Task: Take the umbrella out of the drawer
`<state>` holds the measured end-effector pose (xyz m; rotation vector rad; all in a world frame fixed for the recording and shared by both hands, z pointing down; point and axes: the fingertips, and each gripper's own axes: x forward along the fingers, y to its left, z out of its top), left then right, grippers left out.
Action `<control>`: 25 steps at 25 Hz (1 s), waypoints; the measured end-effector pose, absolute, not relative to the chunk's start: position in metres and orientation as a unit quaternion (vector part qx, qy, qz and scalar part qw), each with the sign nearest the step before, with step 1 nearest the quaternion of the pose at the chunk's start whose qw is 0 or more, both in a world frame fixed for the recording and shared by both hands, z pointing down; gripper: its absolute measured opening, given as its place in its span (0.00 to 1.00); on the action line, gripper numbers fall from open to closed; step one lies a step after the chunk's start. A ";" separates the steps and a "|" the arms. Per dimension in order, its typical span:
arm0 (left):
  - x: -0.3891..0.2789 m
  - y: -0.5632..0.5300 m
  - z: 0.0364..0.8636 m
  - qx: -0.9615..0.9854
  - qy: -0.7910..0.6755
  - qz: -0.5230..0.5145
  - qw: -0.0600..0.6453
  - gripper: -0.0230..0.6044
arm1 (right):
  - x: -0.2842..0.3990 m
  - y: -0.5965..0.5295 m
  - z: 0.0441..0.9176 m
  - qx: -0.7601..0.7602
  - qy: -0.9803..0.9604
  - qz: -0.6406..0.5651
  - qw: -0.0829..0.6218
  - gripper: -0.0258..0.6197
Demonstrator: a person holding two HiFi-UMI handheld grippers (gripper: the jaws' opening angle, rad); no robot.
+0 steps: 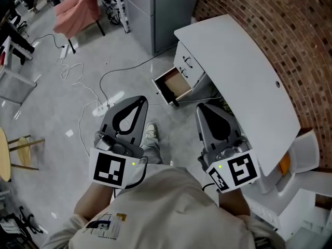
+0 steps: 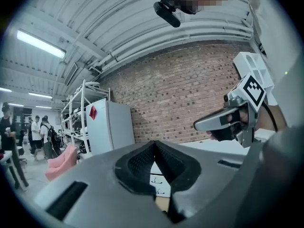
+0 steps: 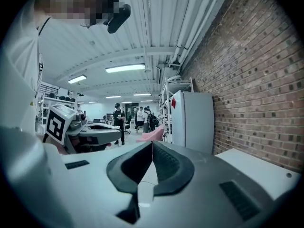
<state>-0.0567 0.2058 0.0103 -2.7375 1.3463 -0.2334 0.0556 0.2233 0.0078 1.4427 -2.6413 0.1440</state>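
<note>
Seen steeply from the head, a person stands on a grey floor beside a white worktop, with a gripper in each hand. The umbrella cannot be made out in any view. The drawer under the worktop's far end stands pulled open. It shows a brown inside, partly hidden by its own walls and too small to search. Both hands are hidden (the gripper bodies and their marker cubes cover them), and the person's torso is cut off at the bottom edge. The left gripper and right gripper are held side by side and apart, close to level. Both point toward the drawer and stop short of it. In each gripper view the fingers are pressed together at the tips, with nothing between them.
</note>
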 end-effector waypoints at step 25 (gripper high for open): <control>-0.100 -0.029 0.032 -0.917 0.383 -0.104 0.036 0.05 | 0.003 -0.010 0.022 0.502 -0.859 0.063 0.074 0.05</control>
